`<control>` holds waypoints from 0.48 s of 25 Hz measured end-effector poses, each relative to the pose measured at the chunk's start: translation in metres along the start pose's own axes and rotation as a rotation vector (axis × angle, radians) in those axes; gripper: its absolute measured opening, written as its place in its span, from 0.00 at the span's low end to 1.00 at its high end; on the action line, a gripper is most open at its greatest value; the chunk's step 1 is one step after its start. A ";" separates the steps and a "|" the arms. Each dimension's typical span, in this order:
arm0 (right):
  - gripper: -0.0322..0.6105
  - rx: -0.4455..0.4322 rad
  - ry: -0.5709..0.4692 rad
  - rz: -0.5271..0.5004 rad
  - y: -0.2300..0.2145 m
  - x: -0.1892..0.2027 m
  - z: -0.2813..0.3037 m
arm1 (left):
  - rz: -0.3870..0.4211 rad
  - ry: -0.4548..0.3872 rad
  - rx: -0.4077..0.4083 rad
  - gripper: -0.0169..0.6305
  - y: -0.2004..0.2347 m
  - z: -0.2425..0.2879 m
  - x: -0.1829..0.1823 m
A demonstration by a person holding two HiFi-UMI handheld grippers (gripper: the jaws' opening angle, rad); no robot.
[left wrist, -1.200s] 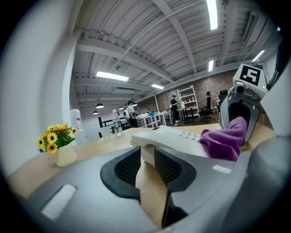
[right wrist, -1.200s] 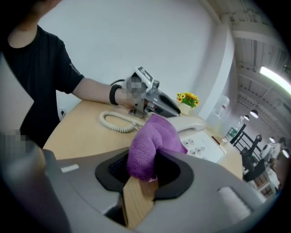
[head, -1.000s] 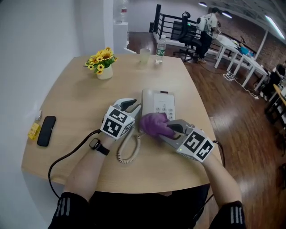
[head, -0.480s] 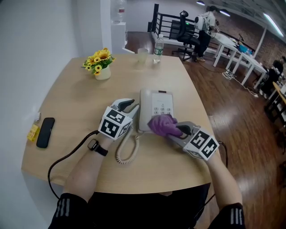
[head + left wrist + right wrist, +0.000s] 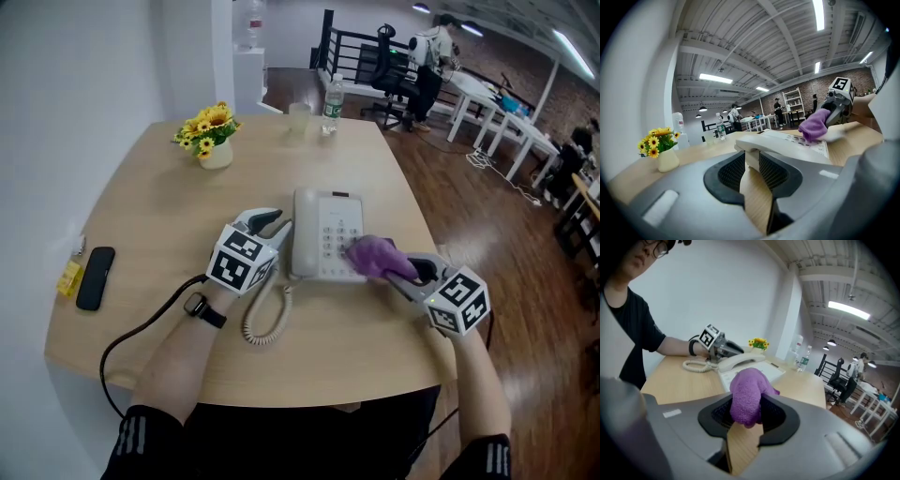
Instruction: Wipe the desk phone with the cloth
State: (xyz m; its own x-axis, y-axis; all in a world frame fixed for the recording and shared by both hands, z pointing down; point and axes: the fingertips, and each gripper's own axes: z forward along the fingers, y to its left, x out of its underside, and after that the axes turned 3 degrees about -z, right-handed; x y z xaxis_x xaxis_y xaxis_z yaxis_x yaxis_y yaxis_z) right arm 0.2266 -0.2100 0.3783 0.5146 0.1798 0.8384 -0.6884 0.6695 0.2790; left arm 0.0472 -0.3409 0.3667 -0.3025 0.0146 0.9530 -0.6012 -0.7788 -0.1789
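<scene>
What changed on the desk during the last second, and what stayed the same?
The right gripper, shut on the cloth, swept right across the phone, from its near-left corner to the keypad's right edge. Nothing was picked up or released. The left gripper stayed clamped on the handset, and the phone did not move.

Cloth (image 5: 375, 251) purple; desk phone (image 5: 323, 225) white; table (image 5: 159, 216) pale wood; flowers (image 5: 208, 122) yellow; vase (image 5: 218, 153) white.
</scene>
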 end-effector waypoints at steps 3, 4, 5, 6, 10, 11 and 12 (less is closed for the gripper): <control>0.25 0.069 -0.164 0.124 -0.031 -0.032 -0.016 | -0.001 -0.001 0.000 0.16 0.001 0.001 0.000; 0.25 0.083 -0.214 0.160 -0.040 -0.042 -0.020 | -0.002 -0.001 0.000 0.16 0.001 0.001 0.001; 0.25 0.092 -0.256 0.188 -0.048 -0.050 -0.023 | -0.001 -0.001 0.000 0.16 0.001 0.001 0.001; 0.25 0.098 -0.292 0.209 -0.056 -0.056 -0.024 | 0.000 -0.001 -0.001 0.16 0.001 0.001 0.001; 0.25 0.143 -0.444 0.293 -0.084 -0.074 -0.028 | 0.002 0.000 -0.001 0.16 0.000 0.001 0.002; 0.25 0.160 -0.482 0.318 -0.091 -0.077 -0.029 | 0.002 0.001 -0.001 0.16 0.000 0.001 0.002; 0.25 0.176 -0.514 0.341 -0.098 -0.079 -0.029 | 0.003 0.001 -0.001 0.16 0.000 0.001 0.002</control>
State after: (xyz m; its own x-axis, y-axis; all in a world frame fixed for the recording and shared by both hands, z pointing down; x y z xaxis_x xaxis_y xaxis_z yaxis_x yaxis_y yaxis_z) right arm 0.2685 -0.2688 0.2714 -0.0287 -0.0363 0.9989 -0.8664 0.4993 -0.0067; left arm 0.0471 -0.3414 0.3685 -0.3048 0.0129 0.9523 -0.6013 -0.7780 -0.1819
